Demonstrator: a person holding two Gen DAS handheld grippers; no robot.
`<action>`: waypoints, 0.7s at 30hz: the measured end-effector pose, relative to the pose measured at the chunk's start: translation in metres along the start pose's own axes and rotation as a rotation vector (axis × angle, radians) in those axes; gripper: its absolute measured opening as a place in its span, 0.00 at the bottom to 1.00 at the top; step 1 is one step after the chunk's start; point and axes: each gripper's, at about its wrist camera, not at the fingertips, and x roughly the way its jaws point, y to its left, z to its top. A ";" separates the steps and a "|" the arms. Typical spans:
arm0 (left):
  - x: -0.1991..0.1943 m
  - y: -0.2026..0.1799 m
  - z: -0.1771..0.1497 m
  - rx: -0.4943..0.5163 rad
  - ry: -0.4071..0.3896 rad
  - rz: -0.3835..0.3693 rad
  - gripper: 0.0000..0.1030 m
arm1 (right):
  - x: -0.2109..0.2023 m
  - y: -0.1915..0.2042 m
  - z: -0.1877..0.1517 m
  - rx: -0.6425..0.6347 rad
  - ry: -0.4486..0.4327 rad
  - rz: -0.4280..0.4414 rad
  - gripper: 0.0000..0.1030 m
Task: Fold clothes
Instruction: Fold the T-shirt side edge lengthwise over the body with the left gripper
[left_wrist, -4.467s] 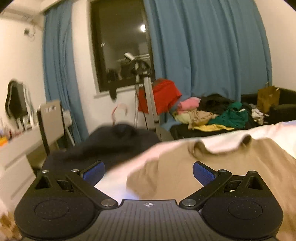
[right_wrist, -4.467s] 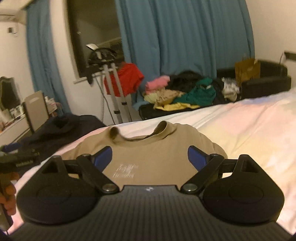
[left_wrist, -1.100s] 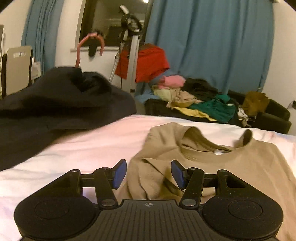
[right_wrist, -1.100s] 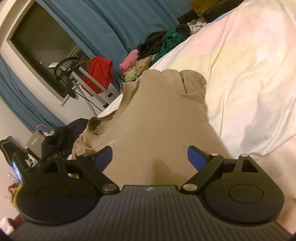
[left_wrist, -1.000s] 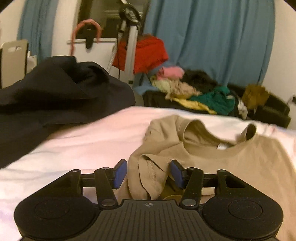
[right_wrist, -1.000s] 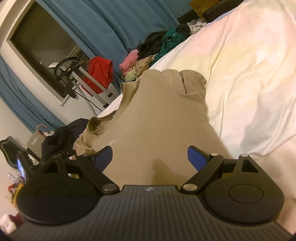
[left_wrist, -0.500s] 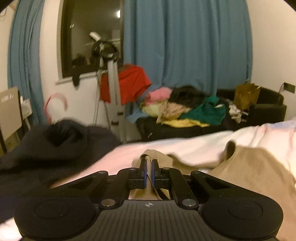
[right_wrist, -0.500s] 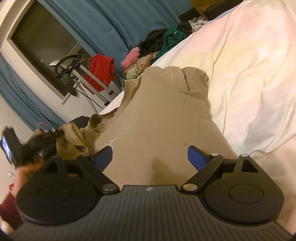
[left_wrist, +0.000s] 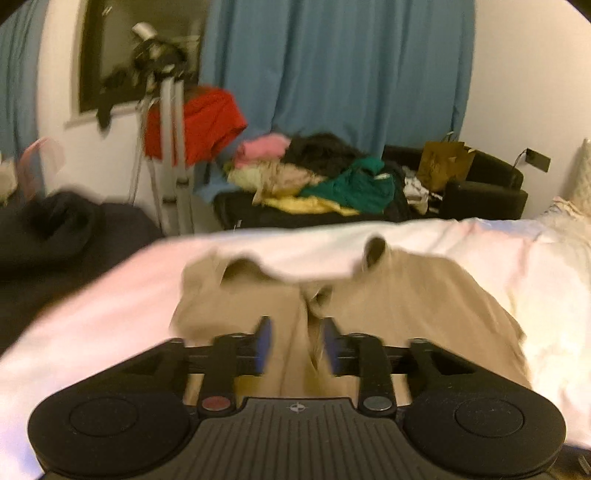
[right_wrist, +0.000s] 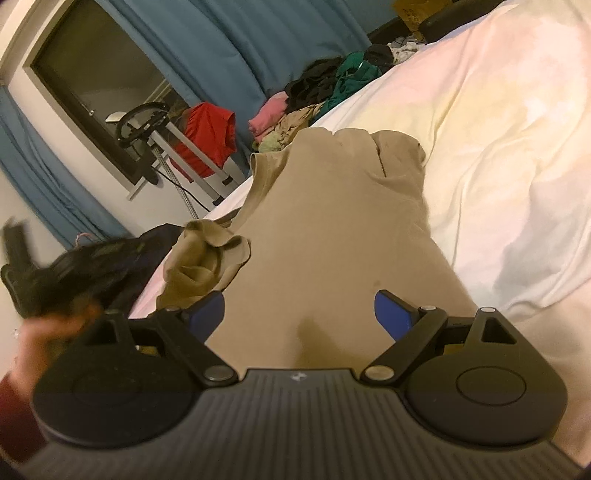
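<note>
A tan T-shirt lies spread on the white bed sheet, collar toward the far edge. My left gripper hovers low over the shirt's middle. Its jaws are opening, and a loose ridge of sleeve cloth stands between the blue pads without being pressed. In the right wrist view the same T-shirt shows its left sleeve bunched and turned in onto the body. My right gripper stands wide open above the shirt's lower part, with nothing between its fingers. A blurred hand shows at the left.
A black garment lies on the bed's left side. Beyond the bed are a heap of mixed clothes, a red cloth on a metal stand, a black sofa with a brown bag, and blue curtains.
The left gripper shut on the left sleeve, lifted it and carried it inward over the shirt, then its jaws parted and the sleeve dropped. The right gripper has stayed still and open.
</note>
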 end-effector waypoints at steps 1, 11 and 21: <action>-0.018 0.006 -0.012 -0.008 0.026 0.001 0.57 | -0.001 0.001 0.000 -0.004 -0.002 0.004 0.87; -0.167 0.102 -0.151 -0.252 0.366 0.104 0.60 | -0.037 0.023 -0.010 -0.075 -0.011 0.044 0.87; -0.190 0.109 -0.186 -0.221 0.544 0.052 0.02 | -0.083 0.042 -0.033 -0.148 0.001 0.020 0.87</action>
